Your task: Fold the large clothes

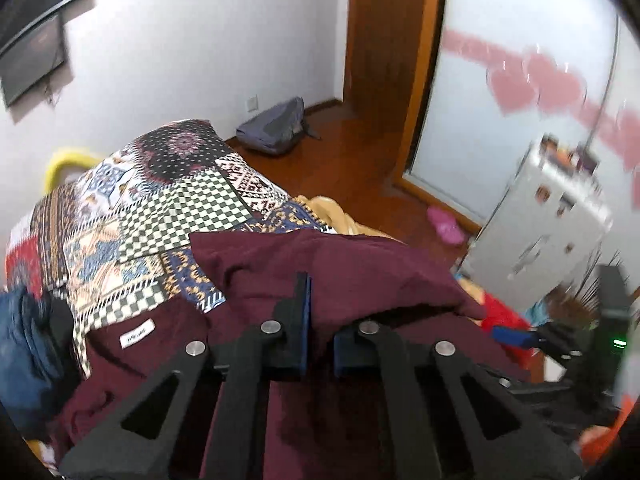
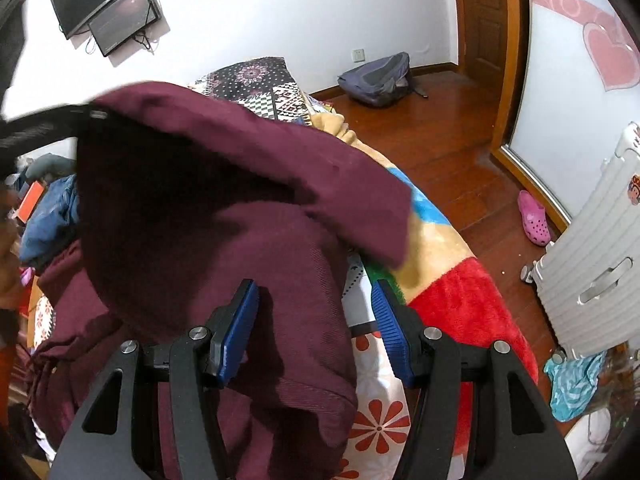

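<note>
A large maroon garment [image 1: 360, 272] lies heaped on the bed, a white label [image 1: 137, 333] showing on its near part. My left gripper [image 1: 316, 292] is shut on a fold of this cloth, which drapes over and hides its right finger. In the right wrist view the garment [image 2: 224, 184] is held up at its upper left corner by the left gripper [image 2: 94, 114], so a flap hangs over the pile. My right gripper [image 2: 314, 308] stands open above the lower part of the garment. Its blue pads [image 2: 240, 320] sit apart and press on nothing.
A patchwork quilt [image 1: 168, 208] covers the far bed, and a red and yellow blanket [image 2: 460, 292] hangs at its right edge. Blue jeans [image 1: 28, 352] are piled at left. On the wooden floor are a grey backpack [image 2: 376, 78], a pink slipper [image 2: 534, 218] and a white suitcase [image 2: 600, 260].
</note>
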A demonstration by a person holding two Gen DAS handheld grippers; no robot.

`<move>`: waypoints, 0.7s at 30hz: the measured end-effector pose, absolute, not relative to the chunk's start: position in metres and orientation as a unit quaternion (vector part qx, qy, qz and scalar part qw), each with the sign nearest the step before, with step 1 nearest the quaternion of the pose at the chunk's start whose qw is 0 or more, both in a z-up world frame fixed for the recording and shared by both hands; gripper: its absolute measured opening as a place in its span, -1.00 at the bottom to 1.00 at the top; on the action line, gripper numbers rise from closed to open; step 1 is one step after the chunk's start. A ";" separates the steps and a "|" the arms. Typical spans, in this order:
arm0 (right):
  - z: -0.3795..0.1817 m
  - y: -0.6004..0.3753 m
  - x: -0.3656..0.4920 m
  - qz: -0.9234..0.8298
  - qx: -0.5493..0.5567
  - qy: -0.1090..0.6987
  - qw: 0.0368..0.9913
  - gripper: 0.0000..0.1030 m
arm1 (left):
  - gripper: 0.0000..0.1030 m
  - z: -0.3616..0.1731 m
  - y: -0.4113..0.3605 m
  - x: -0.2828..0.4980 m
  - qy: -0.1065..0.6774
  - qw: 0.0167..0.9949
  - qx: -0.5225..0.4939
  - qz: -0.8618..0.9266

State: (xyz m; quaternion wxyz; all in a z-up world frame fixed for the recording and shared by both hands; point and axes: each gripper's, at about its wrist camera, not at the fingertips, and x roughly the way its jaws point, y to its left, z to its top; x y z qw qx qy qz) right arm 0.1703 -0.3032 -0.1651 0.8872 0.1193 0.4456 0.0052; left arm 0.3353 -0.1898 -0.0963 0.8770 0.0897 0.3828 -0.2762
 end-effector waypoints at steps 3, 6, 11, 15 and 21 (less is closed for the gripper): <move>-0.161 -0.300 0.170 0.010 0.117 0.441 0.890 0.06 | -0.87 -0.089 -0.158 0.321 0.379 0.885 0.069 -0.263; -0.157 -0.295 0.171 0.012 0.109 0.437 0.893 0.06 | -0.87 -0.098 -0.128 0.306 0.383 0.893 0.068 -0.228; -0.156 -0.290 0.172 0.011 0.102 0.436 0.894 0.06 | -0.87 -0.138 -0.089 0.287 0.415 0.889 0.086 -0.175; -0.155 -0.286 0.171 0.009 0.094 0.438 0.894 0.06 | -0.87 -0.190 -0.060 0.280 0.486 0.857 0.098 -0.139; -0.152 -0.286 0.168 -0.001 0.104 0.433 0.895 0.06 | -0.81 -0.199 -0.051 0.275 0.508 0.843 0.114 -0.139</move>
